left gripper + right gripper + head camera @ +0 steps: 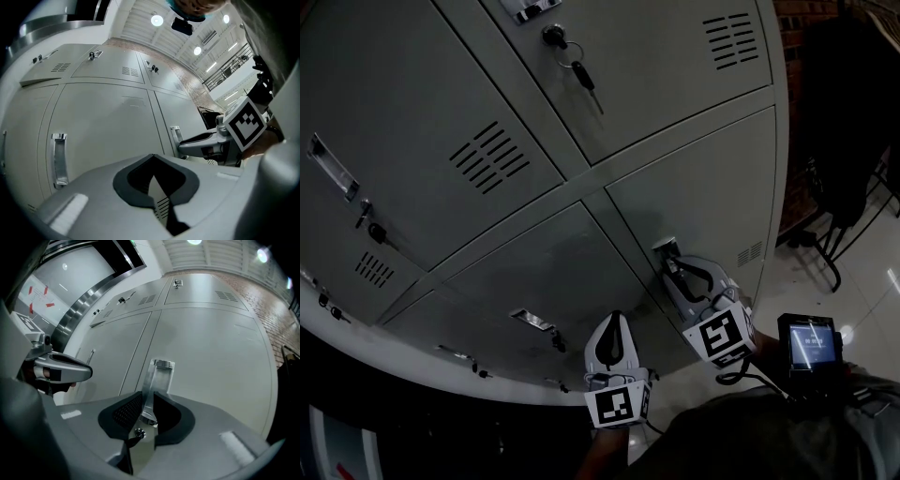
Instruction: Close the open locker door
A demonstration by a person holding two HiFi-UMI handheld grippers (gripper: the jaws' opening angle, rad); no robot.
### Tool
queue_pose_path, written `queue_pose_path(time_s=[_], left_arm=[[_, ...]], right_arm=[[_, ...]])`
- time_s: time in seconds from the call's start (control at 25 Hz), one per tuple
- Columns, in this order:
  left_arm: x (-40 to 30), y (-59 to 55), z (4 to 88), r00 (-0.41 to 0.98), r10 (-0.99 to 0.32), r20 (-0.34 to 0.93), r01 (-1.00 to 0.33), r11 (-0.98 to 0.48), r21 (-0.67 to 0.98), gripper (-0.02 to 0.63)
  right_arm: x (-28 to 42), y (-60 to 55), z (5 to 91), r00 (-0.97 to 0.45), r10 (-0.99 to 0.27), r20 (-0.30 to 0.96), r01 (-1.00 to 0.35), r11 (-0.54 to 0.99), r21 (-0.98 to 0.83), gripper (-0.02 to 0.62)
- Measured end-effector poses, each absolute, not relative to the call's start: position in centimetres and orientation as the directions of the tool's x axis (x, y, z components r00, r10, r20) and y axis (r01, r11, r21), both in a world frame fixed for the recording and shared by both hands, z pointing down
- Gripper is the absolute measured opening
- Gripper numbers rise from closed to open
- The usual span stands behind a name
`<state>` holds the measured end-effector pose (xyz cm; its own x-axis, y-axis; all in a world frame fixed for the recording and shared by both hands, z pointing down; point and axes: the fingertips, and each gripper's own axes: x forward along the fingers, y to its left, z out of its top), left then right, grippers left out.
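Observation:
The grey locker door (pixel 694 206) at the lower right of the bank lies about level with its neighbours. Its chrome handle (pixel 666 248) sits at the door's left edge. My right gripper (pixel 670 264) is shut on that handle: in the right gripper view the metal strip (pixel 158 376) stands between the black pads (pixel 124 411), which touch it on both sides. My left gripper (pixel 614 323) hangs just left of it, off the lockers, with its jaws shut on nothing (pixel 152 157). From the left gripper view the right gripper (pixel 192 144) reaches the handle (pixel 175 135).
A neighbouring door to the left carries its own handle (pixel 534 323) (pixel 58 157). A key (pixel 581 73) hangs in an upper locker's lock. Dark chair legs (pixel 834 234) stand on the tiled floor (pixel 806 281) at the right. A small screen (pixel 809 345) sits by the right hand.

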<state>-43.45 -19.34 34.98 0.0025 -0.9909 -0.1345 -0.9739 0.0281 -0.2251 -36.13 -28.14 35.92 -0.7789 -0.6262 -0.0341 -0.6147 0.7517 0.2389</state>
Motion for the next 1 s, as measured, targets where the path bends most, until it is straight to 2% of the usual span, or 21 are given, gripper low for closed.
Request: queue_pose_path(time_s=[0.52,1.0], left_arm=[[-42.7,-19.7,34.5,0.021,-0.989,-0.145,-0.972,0.013,-0.234,0.002],[-40.0,-18.4,33.8,-0.017,-0.987,-0.158,-0.972,0.053,-0.228,0.002]], right_arm=[[-36.3,-28.2,36.0,-0.780,-0.624,-0.049,-0.613,0.747,0.258,0.086],[-34.7,-27.2,35.1,-0.812,-0.581,-0.048,-0.569,0.772,0.284,0.086]])
